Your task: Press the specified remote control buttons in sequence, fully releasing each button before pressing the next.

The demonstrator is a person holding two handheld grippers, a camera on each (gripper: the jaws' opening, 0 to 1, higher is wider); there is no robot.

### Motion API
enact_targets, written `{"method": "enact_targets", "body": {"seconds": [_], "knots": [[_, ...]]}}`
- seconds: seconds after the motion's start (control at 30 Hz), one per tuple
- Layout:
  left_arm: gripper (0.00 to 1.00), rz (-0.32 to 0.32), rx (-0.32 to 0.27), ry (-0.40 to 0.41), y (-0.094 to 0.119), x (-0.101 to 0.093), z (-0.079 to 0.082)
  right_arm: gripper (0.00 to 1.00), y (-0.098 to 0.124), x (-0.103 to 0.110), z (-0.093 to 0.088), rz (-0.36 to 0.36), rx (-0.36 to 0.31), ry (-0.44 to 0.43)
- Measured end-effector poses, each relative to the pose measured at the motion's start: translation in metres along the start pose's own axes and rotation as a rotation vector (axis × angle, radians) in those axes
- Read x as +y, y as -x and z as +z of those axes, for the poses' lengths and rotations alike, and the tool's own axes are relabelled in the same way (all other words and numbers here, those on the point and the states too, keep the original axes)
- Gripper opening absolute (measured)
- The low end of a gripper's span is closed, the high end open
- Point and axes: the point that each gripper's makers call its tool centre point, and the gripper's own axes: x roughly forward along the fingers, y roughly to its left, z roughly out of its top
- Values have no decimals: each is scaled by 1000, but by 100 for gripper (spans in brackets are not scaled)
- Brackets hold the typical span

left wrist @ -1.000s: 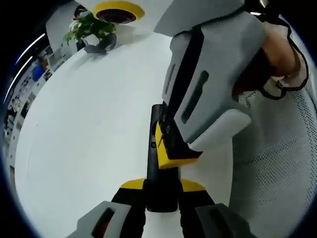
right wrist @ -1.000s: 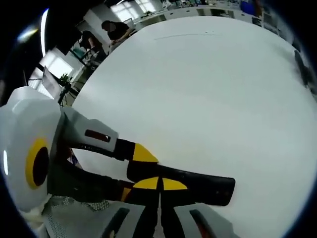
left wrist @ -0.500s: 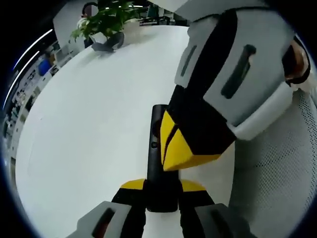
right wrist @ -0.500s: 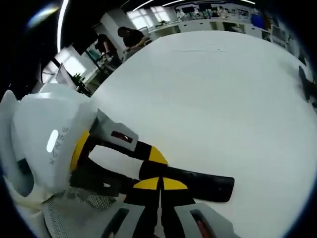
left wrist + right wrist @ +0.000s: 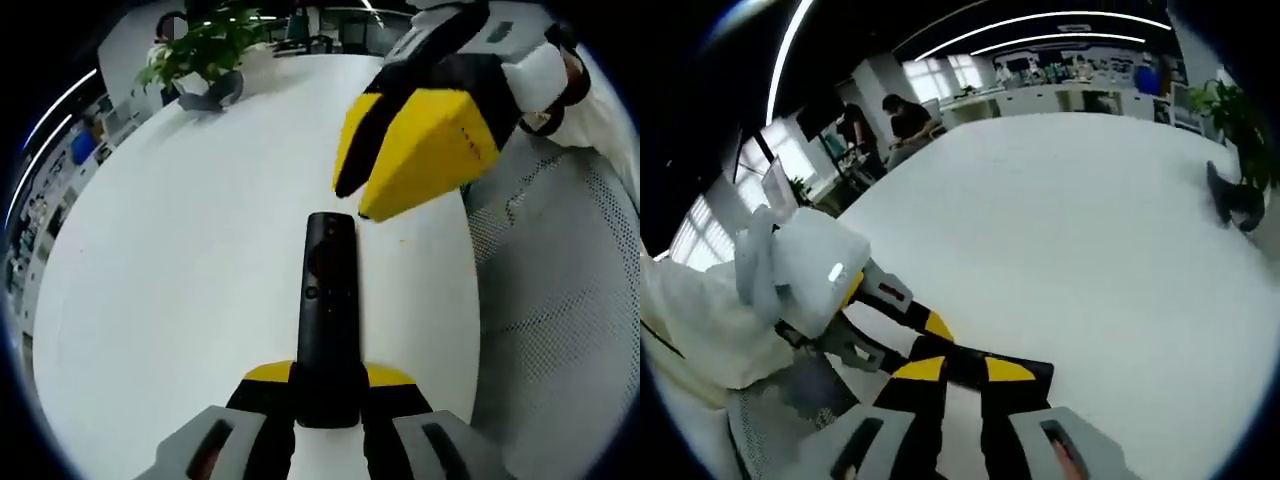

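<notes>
between the jaws of the left gripper (image 5: 327, 385), the black remote control (image 5: 328, 310) is clamped by its near end and runs straight ahead over the white table (image 5: 180, 260). a second ago the right gripper (image 5: 415, 150) had its yellow tips down on the remote's face; now it hangs lifted ahead of the far end, clear of every button. i judge that as a press fully released, so the next button in the sequence can be taken. in the right gripper view its own jaws (image 5: 962, 368) stand a little apart with nothing between them, where they were pinched together before, and the remote (image 5: 970, 368) lies just beyond them. no lettering on the remote is readable; its buttons show as faint dark shapes. a potted plant (image 5: 200, 50) stands far ahead.
</notes>
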Motion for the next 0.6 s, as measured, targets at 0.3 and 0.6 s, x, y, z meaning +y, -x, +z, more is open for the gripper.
{"method": "enact_targets", "body": {"seconds": [0.3,0.6], "knots": [[22,9,-7,1,-2,23,5,15,18,-1,24,18,-125,13],[22,27,7,-14,-1,62,8,18,21,3,22,24,-138,-7]]}}
